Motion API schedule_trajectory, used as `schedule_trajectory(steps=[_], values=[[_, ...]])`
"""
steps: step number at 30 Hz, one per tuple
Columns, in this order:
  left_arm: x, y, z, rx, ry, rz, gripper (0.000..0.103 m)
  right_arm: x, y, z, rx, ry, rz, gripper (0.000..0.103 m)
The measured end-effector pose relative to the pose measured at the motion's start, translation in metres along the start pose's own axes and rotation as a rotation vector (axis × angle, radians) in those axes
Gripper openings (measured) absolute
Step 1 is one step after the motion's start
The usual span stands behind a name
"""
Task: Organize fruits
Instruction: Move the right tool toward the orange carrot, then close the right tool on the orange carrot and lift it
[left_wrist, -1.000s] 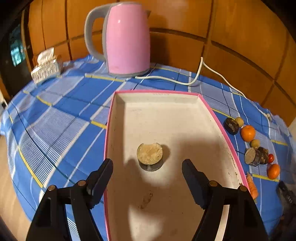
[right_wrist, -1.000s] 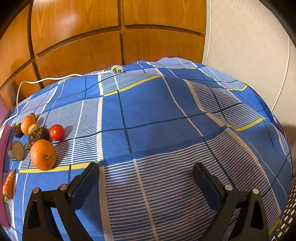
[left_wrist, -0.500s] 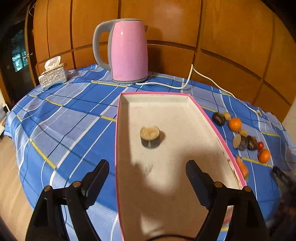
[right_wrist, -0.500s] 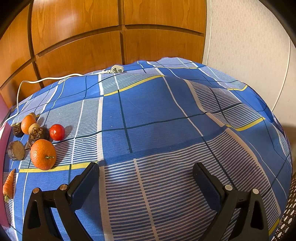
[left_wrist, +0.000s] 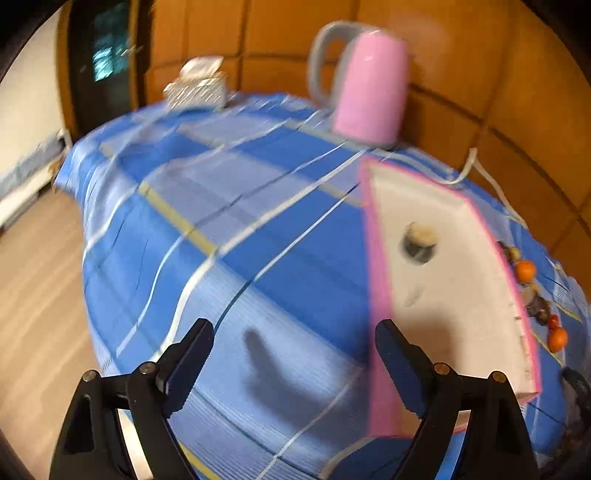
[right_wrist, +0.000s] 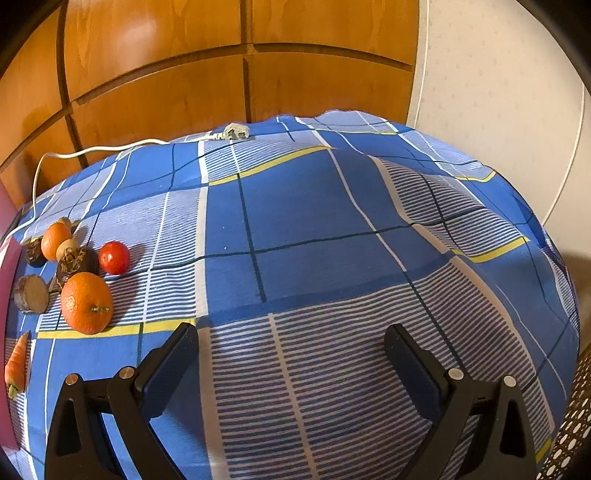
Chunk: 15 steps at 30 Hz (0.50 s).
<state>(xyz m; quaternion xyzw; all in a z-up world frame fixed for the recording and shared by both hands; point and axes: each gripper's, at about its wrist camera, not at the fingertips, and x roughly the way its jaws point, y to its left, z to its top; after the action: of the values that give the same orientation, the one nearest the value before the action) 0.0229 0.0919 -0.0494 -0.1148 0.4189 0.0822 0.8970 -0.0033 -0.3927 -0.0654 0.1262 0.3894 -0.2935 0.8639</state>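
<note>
Your blue checked tablecloth (right_wrist: 303, 229) fills both views. Only your left wrist view shows the pink kettle (left_wrist: 369, 85), the tissue box (left_wrist: 197, 86) and the pink-rimmed tray (left_wrist: 476, 295), whose long axis runs away from you toward the wooden wall; that picture is blurred. A single dark, pale-topped round slice (left_wrist: 419, 242) lies inside the tray, toward its far end.

Only your right wrist view shows the fruit sharply: a large orange (right_wrist: 86, 302), a smaller orange (right_wrist: 54, 240), a red tomato (right_wrist: 114, 257), a cut brown slice (right_wrist: 31, 294) and a carrot (right_wrist: 16, 363) with its tip pointing away from you, all clustered just beside the tray's edge.

Your left gripper (left_wrist: 293, 354) tilts down over bare cloth left of the tray, its jaws opening with nothing between them. Your right gripper (right_wrist: 291, 354) angles down over striped cloth, jaws wide apart and empty, the fruit off to its left.
</note>
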Motion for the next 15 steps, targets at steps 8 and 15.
schedule_trajectory(steps=[8, 15], values=[[0.003, 0.003, -0.004, -0.054, -0.006, -0.017, 0.096, -0.028, 0.042, 0.002, -0.115, 0.042, 0.321, 0.063], [0.002, 0.003, -0.003, -0.052, -0.012, -0.03, 0.097, -0.042, 0.114, 0.002, -0.232, 0.157, 0.634, 0.033]])
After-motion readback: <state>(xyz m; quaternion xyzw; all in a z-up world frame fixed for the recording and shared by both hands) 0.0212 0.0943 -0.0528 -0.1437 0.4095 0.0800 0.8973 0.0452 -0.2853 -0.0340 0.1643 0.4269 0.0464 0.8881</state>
